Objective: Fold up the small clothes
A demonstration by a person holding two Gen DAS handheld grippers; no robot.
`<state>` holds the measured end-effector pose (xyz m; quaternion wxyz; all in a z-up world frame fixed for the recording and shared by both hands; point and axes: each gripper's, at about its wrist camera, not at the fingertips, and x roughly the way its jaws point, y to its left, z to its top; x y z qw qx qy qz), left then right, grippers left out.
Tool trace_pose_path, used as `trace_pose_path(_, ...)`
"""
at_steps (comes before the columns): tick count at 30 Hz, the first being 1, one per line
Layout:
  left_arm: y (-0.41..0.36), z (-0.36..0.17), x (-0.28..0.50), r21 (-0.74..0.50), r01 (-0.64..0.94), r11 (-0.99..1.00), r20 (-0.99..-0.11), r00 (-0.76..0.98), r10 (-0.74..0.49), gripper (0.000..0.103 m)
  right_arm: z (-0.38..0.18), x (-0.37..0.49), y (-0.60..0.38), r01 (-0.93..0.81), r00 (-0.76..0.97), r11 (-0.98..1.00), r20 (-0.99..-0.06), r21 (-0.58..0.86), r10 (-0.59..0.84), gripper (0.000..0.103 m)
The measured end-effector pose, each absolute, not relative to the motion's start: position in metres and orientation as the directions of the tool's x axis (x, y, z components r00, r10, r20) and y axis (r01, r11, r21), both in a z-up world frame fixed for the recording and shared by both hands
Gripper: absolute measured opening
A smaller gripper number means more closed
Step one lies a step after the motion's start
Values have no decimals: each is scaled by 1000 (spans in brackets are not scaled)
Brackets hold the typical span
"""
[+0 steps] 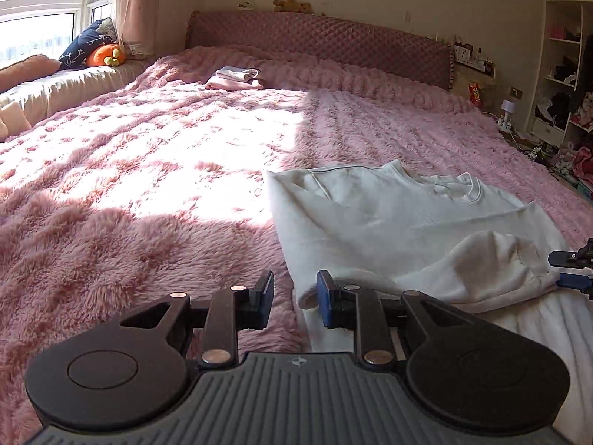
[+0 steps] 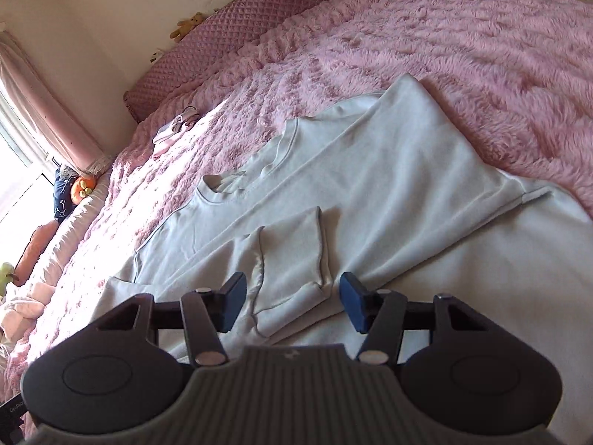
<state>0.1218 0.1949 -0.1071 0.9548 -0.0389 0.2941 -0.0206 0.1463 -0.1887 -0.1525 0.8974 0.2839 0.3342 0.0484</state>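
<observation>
A white sweatshirt point(image 1: 389, 215) point(image 2: 370, 185) lies flat on the pink fuzzy blanket point(image 1: 129, 185), neck toward the headboard. One sleeve point(image 2: 292, 259) is folded across its body, and the cuff points at the right wrist camera. My right gripper point(image 2: 292, 302) stands open just above that cuff, one finger on each side, pads apart from the cloth. Its fingertips also show at the right edge of the left wrist view, where the right gripper point(image 1: 572, 270) sits by the sleeve end point(image 1: 493, 267). My left gripper point(image 1: 294, 298) is open at the garment's left edge, holding nothing.
A small stack of folded clothes point(image 1: 237, 78) point(image 2: 174, 129) lies far up the bed near the quilted headboard point(image 1: 322, 40). Cushions point(image 1: 92, 44) sit by the window on the left. Cluttered shelves point(image 1: 567, 74) stand at the right.
</observation>
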Motion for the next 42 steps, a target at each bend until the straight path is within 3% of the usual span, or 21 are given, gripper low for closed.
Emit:
trace_pose_path(2, 196, -115, 123, -84, 31, 996, -577, 813, -74, 28, -154, 151, -184, 107, 759, 841, -590, 531, 276, 52)
trace_pose_path(4, 195, -121, 124, -56, 47, 997, -586, 807, -71, 28, -155, 155, -181, 103, 740, 839, -604, 535, 295, 26)
trace_pose_path(5, 192, -123, 125, -32, 56, 998, -593, 803, -64, 28, -157, 158, -180, 100, 729, 833, -610, 545, 311, 0)
trace_pose_path(13, 182, -134, 147, 79, 101, 992, -615, 788, -31, 39, -139, 149, -174, 66, 784, 830, -543, 553, 299, 0)
trace_pose_path(18, 175, -131, 151, 76, 102, 992, -601, 799, -36, 40, -89, 139, -187, -5, 870, 828, -405, 560, 279, 0)
trace_pose_path(22, 168, -129, 154, 61, 102, 993, -585, 810, -48, 53, -56, 131, -217, 7, 927, 839, -318, 544, 199, 0)
trace_pose_path(33, 145, -144, 168, 230, 135, 964, -595, 803, 30, 54, -96, 130, -254, 118, 874, 852, -461, 510, 156, 0)
trace_pose_path(34, 142, -144, 169, 261, 160, 952, -594, 804, 28, 51, -99, 130, -252, 116, 873, 853, -462, 509, 157, 0)
trace_pose_path(38, 129, -146, 167, 365, 284, 887, -595, 804, -12, 13, -98, 133, -244, 97, 873, 854, -456, 511, 174, 0)
trace_pose_path(42, 122, -146, 155, 438, 275, 856, -533, 846, 1, 6, -89, 136, -237, 73, 879, 859, -440, 506, 185, 0)
